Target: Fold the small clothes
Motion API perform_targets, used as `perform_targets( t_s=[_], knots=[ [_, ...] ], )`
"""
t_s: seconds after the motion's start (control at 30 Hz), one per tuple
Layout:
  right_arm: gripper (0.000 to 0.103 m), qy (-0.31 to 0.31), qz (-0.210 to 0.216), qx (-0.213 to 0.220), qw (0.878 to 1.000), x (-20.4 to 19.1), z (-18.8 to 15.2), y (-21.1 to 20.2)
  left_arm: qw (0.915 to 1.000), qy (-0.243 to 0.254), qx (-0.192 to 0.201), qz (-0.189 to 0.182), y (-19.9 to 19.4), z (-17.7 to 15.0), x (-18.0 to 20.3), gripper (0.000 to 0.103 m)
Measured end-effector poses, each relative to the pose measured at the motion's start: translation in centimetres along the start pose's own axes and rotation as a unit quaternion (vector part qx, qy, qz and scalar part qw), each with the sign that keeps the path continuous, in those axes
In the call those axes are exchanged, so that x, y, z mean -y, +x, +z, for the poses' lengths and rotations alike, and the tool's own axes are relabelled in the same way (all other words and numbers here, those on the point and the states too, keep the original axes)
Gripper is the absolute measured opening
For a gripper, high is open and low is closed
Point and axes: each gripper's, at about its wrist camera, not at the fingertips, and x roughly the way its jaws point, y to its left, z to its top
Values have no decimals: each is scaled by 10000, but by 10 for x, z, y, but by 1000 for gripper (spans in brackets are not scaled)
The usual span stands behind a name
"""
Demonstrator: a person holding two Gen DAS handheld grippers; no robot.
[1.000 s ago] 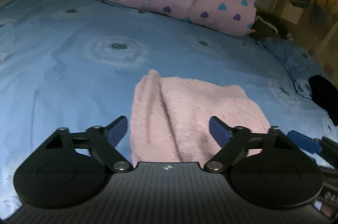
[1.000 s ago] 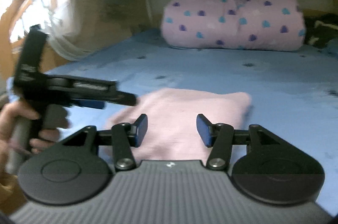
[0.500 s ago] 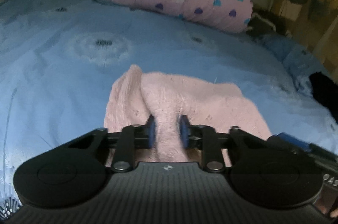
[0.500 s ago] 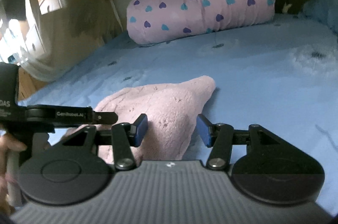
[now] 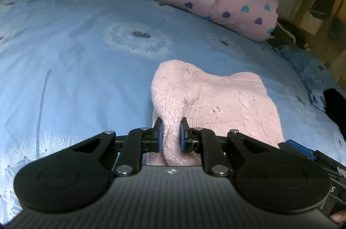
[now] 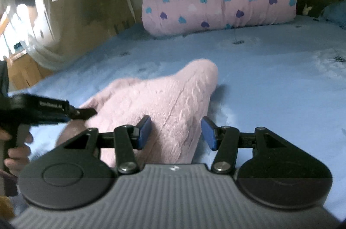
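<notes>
A fuzzy pink knit garment [image 5: 216,103] lies rumpled mid-frame on the blue bed [image 5: 75,60]; left tongs [image 5: 170,133] pinch a raised fold, right tongs [image 6: 176,131] stand half-wide, gripping nothing.

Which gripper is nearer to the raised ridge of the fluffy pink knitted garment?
Left. The left gripper is shut on the ridge of the pink knitted garment. The right gripper is open, its pads apart around the garment's near edge.
</notes>
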Motion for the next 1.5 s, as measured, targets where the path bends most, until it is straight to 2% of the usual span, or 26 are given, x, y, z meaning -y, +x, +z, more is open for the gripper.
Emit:
perform_targets(
  t_s=[0.2, 0.3, 0.43, 0.53, 0.63, 0.7, 0.77, 0.83, 0.93, 1.07, 1.13, 1.2, 1.23, 1.3, 1.33, 1.4, 1.43, 1.47, 1.5],
  knots=[
    [55, 212, -48, -29, 9998, 4, 4, -16, 9999, -1, -18, -172, -28, -5, 4, 26],
    [55, 212, 42, 25, 9998, 3, 2, -31, 9995, 11, -208, -244, -40, -12, 8, 33],
    [55, 60, 39, 53, 10000, -5, -9, -48, 9986, 176, -406, -279, -46, -25, 15, 50],
    [55, -97, 6, 57, 9999, -13, -21, -58, 9976, 429, -517, -191, -42, -33, 23, 52],
    [55, -361, -58, -13, 9993, -20, -30, -61, 9965, 556, -617, -95, -32, -35, 27, 50],
    [55, -568, -154, -103, 9982, -26, -35, -57, 9958, 649, -646, -75, -30, -36, 29, 39],
    [55, -733, -240, -210, 9968, -31, -38, -51, 9951, 718, -654, -171, -32, -35, 32, 19],
    [55, -784, -309, -357, 9958, -32, -38, -42, 9947, 789, -644, -134, -34, -33, 34, 15],
    [54, -729, -364, -510, 9954, -32, -35, -33, 9941, 915, -578, 40, -41, -28, 30, 14],
    [54, -808, -323, -108, 9961, -41, -24, -39, 9933, 907, -684, 196, -40, -24, 14, 14],
    [54, -967, -320, -89, 9948, -48, -24, -38, 9910, 1071, -751, 269, -36, -26, 11, 14],
    [53, -1105, -373, -252, 9929, -50, -28, -32, 9912, 1077, -737, 227, -37, -26, 10, 15],
    [52, -1157, -447, -464, 9912, -50, -33, -26, 9919, 1041, -701, 183, -39, -25, 11, 15],
    [52, -1064, -547, -801, 9896, -44, -37, -16, 9930, 984, -655, -75, -47, -24, 12, 17],
    [52, -921, -580, -885, 9901, -39, -38, -15, 9928, 991, -659, -148, -50, -26, 13, 23],
    [52, -697, -560, -821, 9926, -32, -35, -18, 9917, 1070, -704, -142, -56, -30, 18, 47],
    [52, -620, -562, -734, 9938, -29, -33, -20, 9910, 1126, -720, -94, -57, -32, 21, 64],
    [52, -586, -569, -653, 9945, -28, -31, -22, 9900, 1222, -707, -47, -59, -35, 24, 71],
    [52, -569, -566, -566, 9952, -27, -28, -23, 9885, 1349, -677, -36, -61, -38, 27, 72]
  ],
)
